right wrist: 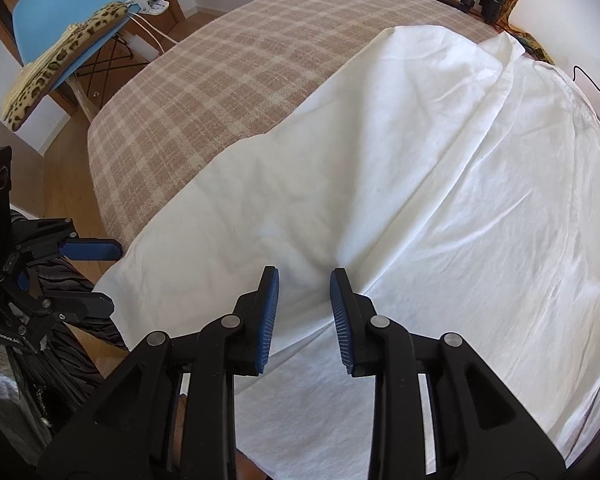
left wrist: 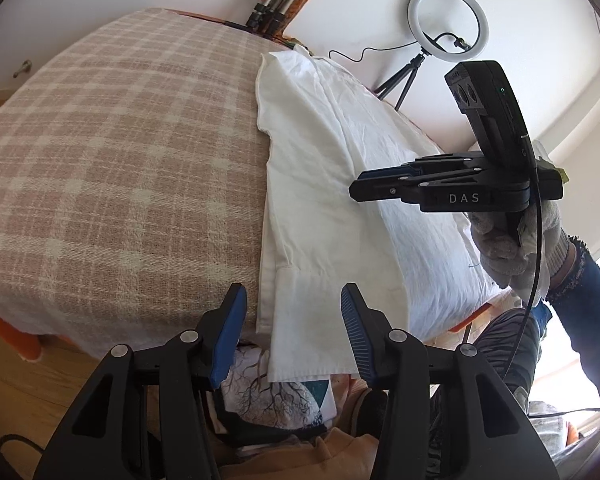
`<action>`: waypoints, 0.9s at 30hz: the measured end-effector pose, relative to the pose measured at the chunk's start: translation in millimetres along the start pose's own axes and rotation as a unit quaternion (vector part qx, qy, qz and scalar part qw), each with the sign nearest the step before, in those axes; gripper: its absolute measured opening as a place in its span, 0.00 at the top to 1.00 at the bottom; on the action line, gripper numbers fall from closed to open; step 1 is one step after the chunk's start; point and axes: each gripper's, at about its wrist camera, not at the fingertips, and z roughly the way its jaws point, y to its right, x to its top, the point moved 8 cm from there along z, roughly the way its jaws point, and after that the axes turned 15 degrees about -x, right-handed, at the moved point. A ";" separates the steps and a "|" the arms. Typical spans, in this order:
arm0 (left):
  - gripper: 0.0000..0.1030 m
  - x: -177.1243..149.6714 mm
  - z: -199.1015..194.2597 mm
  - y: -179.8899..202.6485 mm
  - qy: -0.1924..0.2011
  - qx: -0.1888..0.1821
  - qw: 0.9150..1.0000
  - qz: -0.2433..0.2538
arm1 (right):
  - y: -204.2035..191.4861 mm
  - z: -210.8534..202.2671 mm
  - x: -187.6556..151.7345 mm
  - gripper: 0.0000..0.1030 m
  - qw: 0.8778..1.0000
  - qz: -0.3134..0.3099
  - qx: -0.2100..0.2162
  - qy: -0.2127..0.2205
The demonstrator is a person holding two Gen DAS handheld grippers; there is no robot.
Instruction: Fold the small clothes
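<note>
My left gripper (left wrist: 293,300) has its jaws parted with nothing between them, hovering over the near edge of the white garment (left wrist: 324,184). That garment lies partly folded along the right side of the checked blanket (left wrist: 120,152), its near end hanging off the table's edge. My right gripper (right wrist: 304,280) is open too, narrower, with its tips just above a crease in the cloth, gripping nothing. In the left view I see that gripper in a gloved hand (left wrist: 512,248) above the garment. Around me: a ring light (left wrist: 447,20) on a tripod against the wall, a blue chair (right wrist: 60,32) bearing a leopard-print cushion (right wrist: 60,68), and printed clothes (left wrist: 276,396) below the table edge.
</note>
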 end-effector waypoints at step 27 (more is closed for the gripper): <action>0.96 4.4 29.3 47.8 -0.002 -0.076 0.996 0.050 | 45.9 66.1 147.2 0.92 0.979 0.185 -0.078 -0.025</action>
